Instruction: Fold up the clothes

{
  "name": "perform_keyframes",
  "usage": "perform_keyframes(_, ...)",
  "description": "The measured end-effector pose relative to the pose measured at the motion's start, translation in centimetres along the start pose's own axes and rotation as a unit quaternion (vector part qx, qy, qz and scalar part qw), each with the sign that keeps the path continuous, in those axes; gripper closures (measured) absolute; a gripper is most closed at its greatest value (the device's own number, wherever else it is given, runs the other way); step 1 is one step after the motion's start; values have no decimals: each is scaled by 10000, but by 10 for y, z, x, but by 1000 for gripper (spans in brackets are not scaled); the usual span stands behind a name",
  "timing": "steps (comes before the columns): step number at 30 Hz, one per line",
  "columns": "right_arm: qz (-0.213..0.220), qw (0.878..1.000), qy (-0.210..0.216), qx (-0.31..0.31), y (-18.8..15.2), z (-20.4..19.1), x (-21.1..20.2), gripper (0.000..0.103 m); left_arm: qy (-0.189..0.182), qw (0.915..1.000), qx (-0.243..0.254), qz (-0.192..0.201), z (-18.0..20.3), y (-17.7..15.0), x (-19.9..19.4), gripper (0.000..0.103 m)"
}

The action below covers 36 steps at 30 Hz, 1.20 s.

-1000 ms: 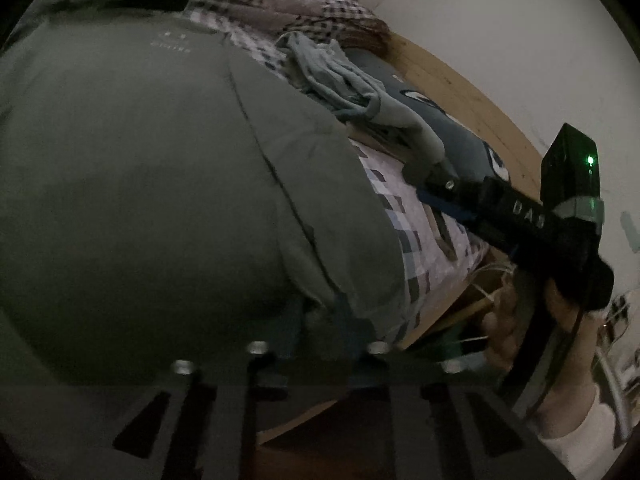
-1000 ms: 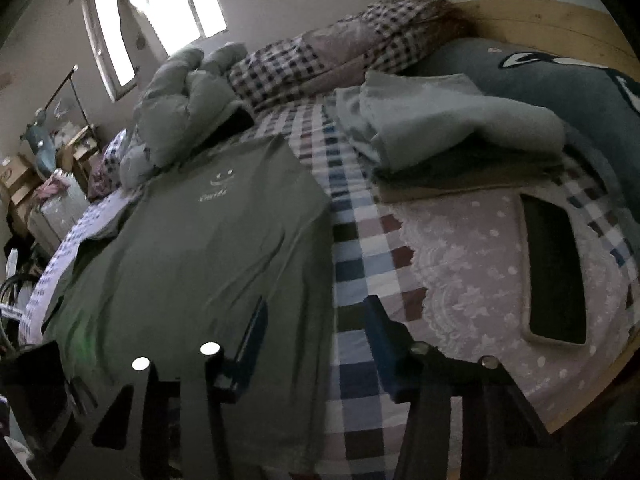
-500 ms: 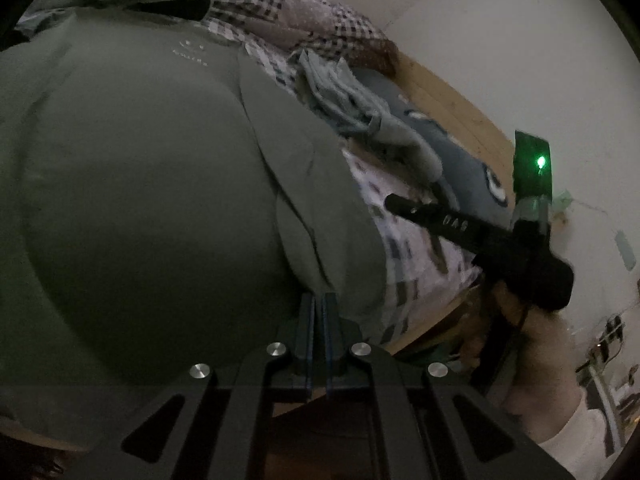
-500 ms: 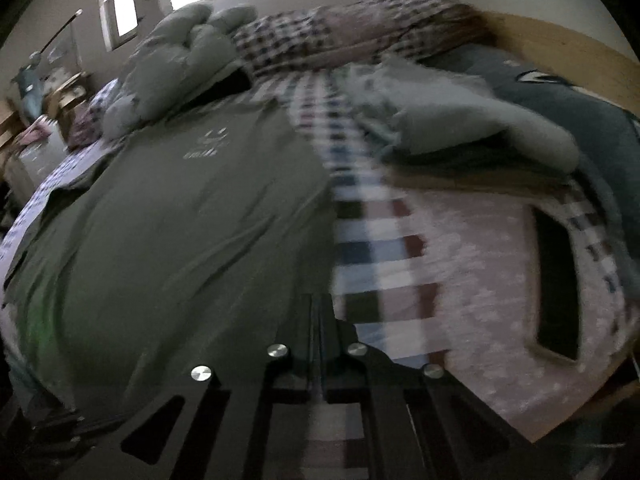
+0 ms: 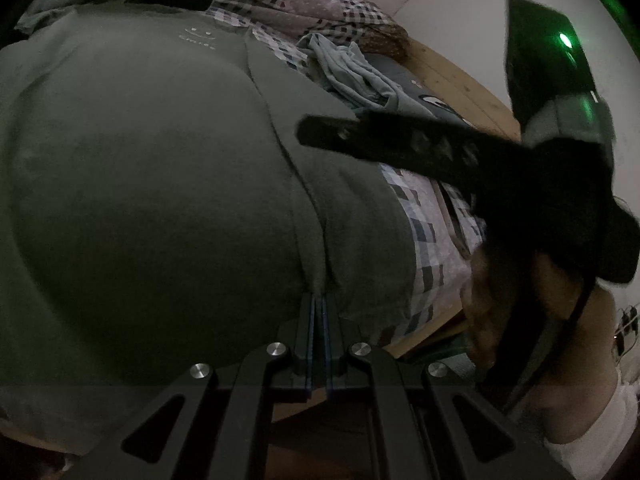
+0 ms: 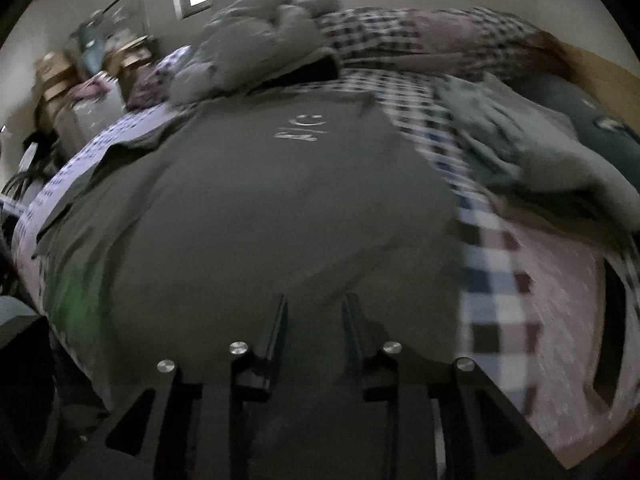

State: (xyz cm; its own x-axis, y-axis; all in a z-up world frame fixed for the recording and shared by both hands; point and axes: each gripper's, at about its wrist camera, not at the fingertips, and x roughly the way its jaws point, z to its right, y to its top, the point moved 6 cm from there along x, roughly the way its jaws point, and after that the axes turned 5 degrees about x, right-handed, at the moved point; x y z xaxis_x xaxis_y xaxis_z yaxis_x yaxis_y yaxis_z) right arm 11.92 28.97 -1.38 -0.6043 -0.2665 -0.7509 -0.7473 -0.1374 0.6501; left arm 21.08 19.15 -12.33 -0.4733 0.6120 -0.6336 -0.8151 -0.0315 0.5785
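Observation:
A dark green T-shirt [image 5: 160,180] with a small white smiley print lies spread flat on the bed, chest up. My left gripper [image 5: 318,312] is shut on a pinch of its bottom hem at the near bed edge. In the right wrist view the same T-shirt [image 6: 280,208] fills the middle, and my right gripper [image 6: 316,320] stands open over the hem, fabric showing between its fingers. From the left wrist view the right gripper [image 5: 316,134] reaches in over the shirt's right side, held by a person's hand [image 5: 520,300].
A pile of grey clothes [image 6: 520,148] sits on the checked sheet [image 6: 500,280] to the right of the shirt. A dark flat phone-like slab [image 6: 612,320] lies near the right bed edge. A puffy green quilt [image 6: 260,32] and pillows lie at the head. Cluttered boxes [image 6: 60,80] stand at the left.
The left gripper shut on the shirt hem and stays shut. The right gripper shut half a second ago, has opened again, and has swung left over the shirt.

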Motion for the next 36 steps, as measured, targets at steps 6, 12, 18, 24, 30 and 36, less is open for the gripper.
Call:
perform_keyframes(6,-141,9998,-50,163,11,8,18,64,-32,10000,-69,-24,-3,0,4,101)
perform_keyframes(12,-236,9986,-91,473,20,26,32,102,-43,9999,-141,-8,-4,0,5,101)
perform_keyframes(18,80,9922,-77,1244,30,61,16,103,-82,9997,-214,-15,-5,-1,4,101)
perform_keyframes(24,218,9858,-12,1666,36,80,12,102,-81,9997,-210,-13,-3,-3,5,101)
perform_keyframes(30,94,9940,113,1088,48,48,26,64,-46,9998,-197,-15,-3,-2,5,101)
perform_keyframes(36,-8,9988,9,487,76,25,51,61,-15,9999,-115,1,-1,-2,4,101)
